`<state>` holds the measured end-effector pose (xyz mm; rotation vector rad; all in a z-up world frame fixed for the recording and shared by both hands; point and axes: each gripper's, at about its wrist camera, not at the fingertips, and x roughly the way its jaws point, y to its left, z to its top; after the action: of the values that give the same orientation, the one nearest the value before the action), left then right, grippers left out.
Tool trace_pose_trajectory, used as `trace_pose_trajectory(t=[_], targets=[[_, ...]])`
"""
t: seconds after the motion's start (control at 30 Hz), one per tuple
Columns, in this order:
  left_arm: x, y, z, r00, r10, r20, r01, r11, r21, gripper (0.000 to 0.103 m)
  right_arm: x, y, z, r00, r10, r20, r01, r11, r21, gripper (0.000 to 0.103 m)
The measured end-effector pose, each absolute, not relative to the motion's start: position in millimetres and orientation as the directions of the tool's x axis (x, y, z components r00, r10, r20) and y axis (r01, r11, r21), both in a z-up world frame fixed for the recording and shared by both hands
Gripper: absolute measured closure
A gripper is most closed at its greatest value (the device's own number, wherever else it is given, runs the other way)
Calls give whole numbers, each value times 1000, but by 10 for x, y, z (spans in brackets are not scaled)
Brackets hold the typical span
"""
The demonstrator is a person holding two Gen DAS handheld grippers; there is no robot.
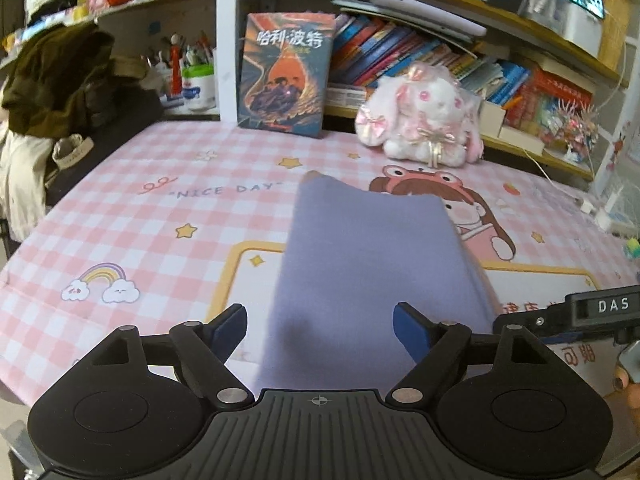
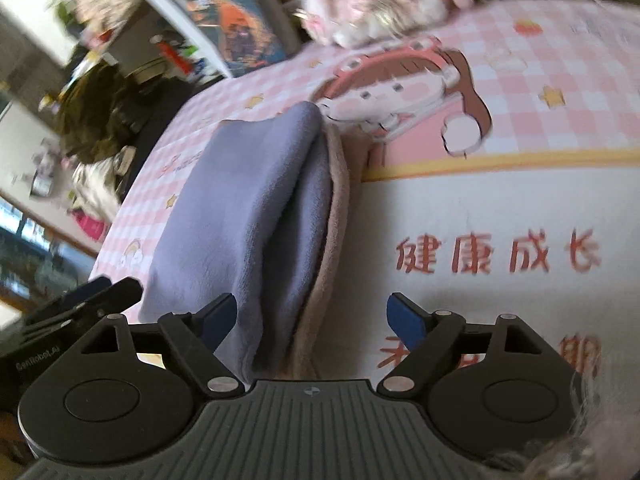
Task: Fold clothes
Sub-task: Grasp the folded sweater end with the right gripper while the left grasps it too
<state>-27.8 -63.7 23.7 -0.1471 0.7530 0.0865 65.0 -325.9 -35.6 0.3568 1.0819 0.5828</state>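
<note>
We see the folded lavender garment [image 1: 372, 264] lying flat on the pink checked table cover [image 1: 132, 224], its long axis running away from both cameras toward the upright book [image 1: 286, 74] at the back of the table. Its far end stops short of that book, with a small tip of beige showing at the far left corner. In the right wrist view the garment [image 2: 240, 216] shows as stacked layers with a fold line along its length, and a pinkish-beige layer [image 2: 332, 248] peeks out along the edge away from the book. Its near end runs under both gripper bodies, so we cannot see where it finishes.

The left gripper [image 1: 320, 326] has its jaws spread wide, one blue pad on each side of the cloth's near end, neither pressing on it. The right gripper [image 2: 312, 318] likewise stands spread, astride the folded edge; we cannot tell whether its left pad brushes the cloth.

Beside the book sits a pink and white plush rabbit [image 1: 424, 120]. On the book's other side a heap of dark and pale clothes [image 1: 52, 96] lies at the table's end. The right wrist view is blurred toward its edges, so the shelves behind the book are hard to read there.
</note>
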Motion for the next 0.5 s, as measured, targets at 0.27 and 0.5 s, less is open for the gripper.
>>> trace_pose_trajectory(t=[0.27,0.5], targets=[[56,-63,-41,645,-205,-736,-97,933,-346,12,701,-2995,-396,373,562,-738,-119,818,563,22],[324,184,-297,556,-391,-733,-55,863,-502,12,658,-2805,-470,388,542,-745,-40,818,574,24]])
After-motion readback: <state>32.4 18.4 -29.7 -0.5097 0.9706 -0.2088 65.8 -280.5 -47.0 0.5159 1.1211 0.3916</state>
